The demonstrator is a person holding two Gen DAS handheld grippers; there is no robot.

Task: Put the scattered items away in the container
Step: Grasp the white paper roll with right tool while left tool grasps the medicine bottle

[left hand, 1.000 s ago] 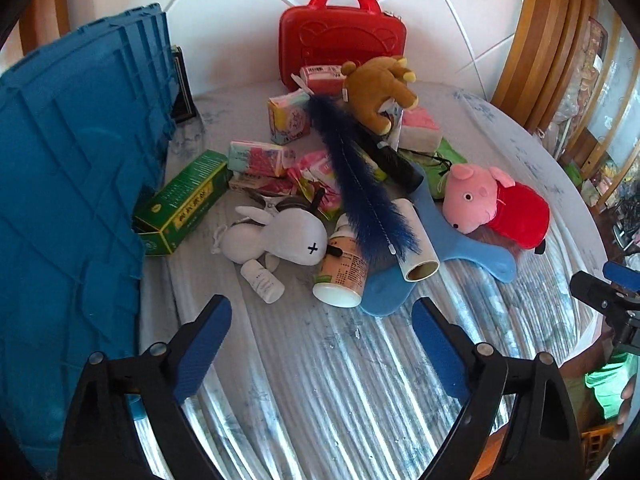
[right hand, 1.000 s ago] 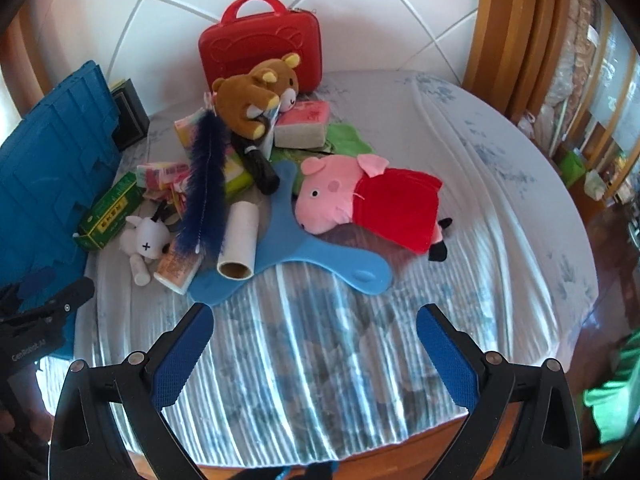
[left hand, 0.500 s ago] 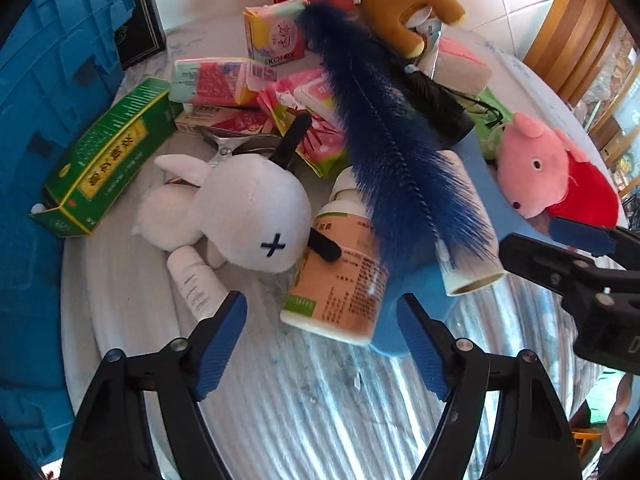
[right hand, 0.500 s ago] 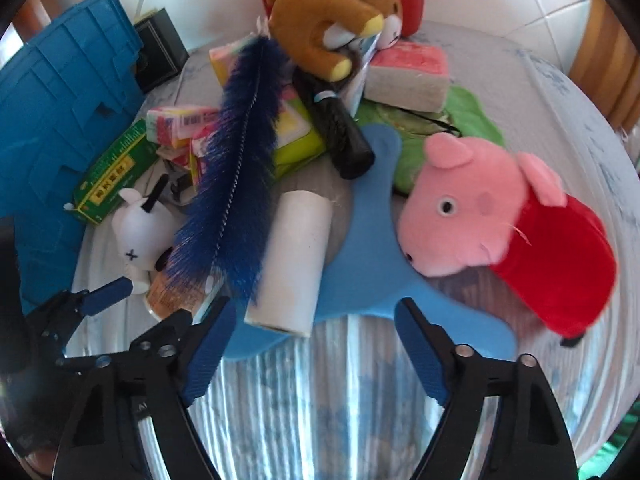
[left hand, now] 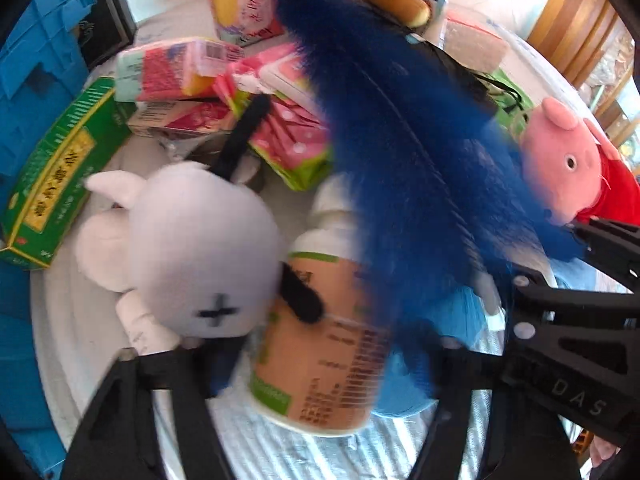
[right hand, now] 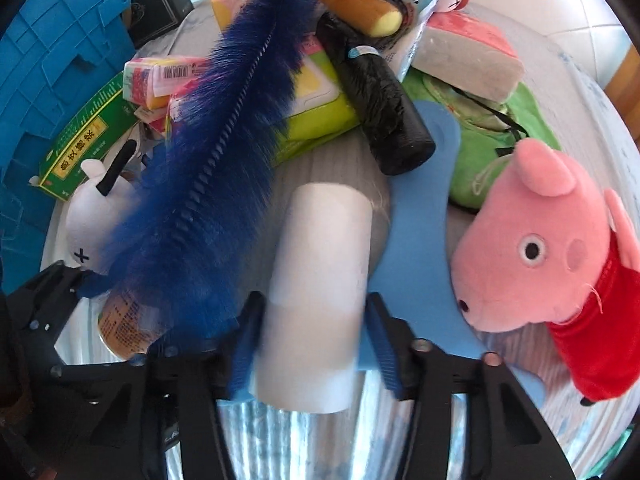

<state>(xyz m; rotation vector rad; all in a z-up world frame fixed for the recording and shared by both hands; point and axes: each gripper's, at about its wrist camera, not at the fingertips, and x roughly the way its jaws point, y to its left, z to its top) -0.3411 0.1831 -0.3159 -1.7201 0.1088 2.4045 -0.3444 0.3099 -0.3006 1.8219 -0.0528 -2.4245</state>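
Right gripper (right hand: 312, 344): spread, white roll (right hand: 316, 292) being straddled.
Left gripper (left hand: 320, 364): spread, bottle (left hand: 324, 344) being straddled.
Obstruction: both being overlapped by blue feather duster (right hand: 208, 176).

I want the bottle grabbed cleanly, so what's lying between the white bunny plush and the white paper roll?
In the right wrist view, the blue feather duster lies between the white bunny plush and the white paper roll, draped over the orange-labelled bottle.

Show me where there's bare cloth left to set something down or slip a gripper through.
Free: the striped cloth at the near edge, in front of the white roll, and the strip right of the pink pig plush. Crowded: from the green box by the blue crate across to the pig, packets, toys and the blue feather duster overlap.
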